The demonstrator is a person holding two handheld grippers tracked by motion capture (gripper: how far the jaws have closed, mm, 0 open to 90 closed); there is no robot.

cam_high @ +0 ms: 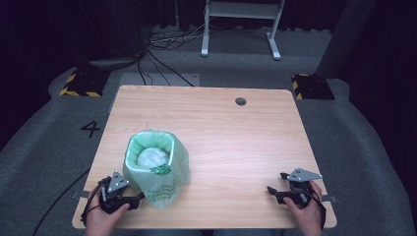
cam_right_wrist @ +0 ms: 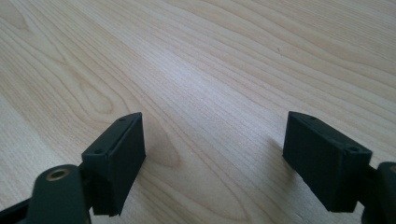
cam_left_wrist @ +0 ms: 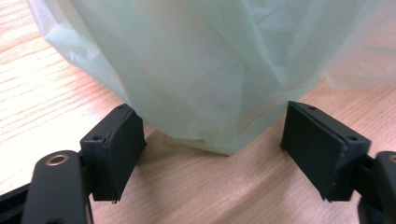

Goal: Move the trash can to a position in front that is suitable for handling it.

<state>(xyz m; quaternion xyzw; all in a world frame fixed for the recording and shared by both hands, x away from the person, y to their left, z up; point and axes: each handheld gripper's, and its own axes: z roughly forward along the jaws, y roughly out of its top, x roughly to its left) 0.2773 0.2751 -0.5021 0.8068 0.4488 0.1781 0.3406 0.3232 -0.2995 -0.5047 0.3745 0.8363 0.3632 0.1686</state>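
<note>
Wooden table point(cam_high: 236, 128) from above: one green bag-lined bin point(cam_high: 156, 167) stands near the front left edge, wide bare wood to its right. Left gripper view: left gripper point(cam_left_wrist: 212, 140) gapes around the bag's base, pads apart from it. Right gripper view: right gripper point(cam_right_wrist: 212, 144) gapes over bare wood.

The green bag point(cam_high: 156, 169) stands near the table's point(cam_high: 231, 132) left front corner, right before the left gripper point(cam_high: 139, 199) — blocking its way ahead. The right gripper point(cam_high: 276, 183) faces bare wood — open room across the middle and far side.

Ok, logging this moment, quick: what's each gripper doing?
Left gripper: open, holding nothing, green bag just ahead.
Right gripper: open, holding nothing.
</note>
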